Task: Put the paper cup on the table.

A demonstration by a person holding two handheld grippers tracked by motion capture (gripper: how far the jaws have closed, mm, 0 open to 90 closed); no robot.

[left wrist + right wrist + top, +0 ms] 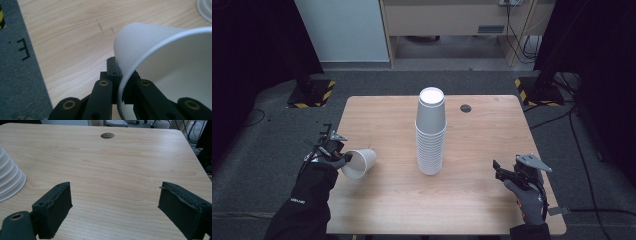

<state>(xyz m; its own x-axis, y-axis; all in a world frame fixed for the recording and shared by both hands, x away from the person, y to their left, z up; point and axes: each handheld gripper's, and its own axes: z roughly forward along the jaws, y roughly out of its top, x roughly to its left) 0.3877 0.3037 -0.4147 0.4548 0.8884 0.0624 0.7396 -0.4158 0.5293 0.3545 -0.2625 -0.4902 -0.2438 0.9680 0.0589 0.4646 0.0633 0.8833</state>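
closest to the lens in the left gripper view, the left gripper (117, 82) has its black jaws pressed together on the rim of a single white paper cup (160, 57), one jaw inside the wall and one outside. from the high view that cup (360, 162) is tipped on its side at about 8 o'clock on the light wooden table (482, 210), mouth facing down toward the person, base pointing to 2 o'clock. can't tell if it's touching the tabletop or hanging just above it.

my read: this is the carrying step, one cup held apart from the pile and on its way somewhere. next move probably needs the wrist rolled so the cup sits upright or mouth-down before it gets placed, and a gentle pinch since the thin wall will dent easily.

dead centre is the tall stack of white paper cups (431, 131), upside down, with a small round dark grommet (466, 108) off at 1 o'clock from it.

over at 4 o'clock the right gripper (504, 172) just hovers low, jaws spread wide with nothing between them, pointing toward the stack. left forearm in a black sleeve (304, 207) comes in from 7 o'clock, angled inward.
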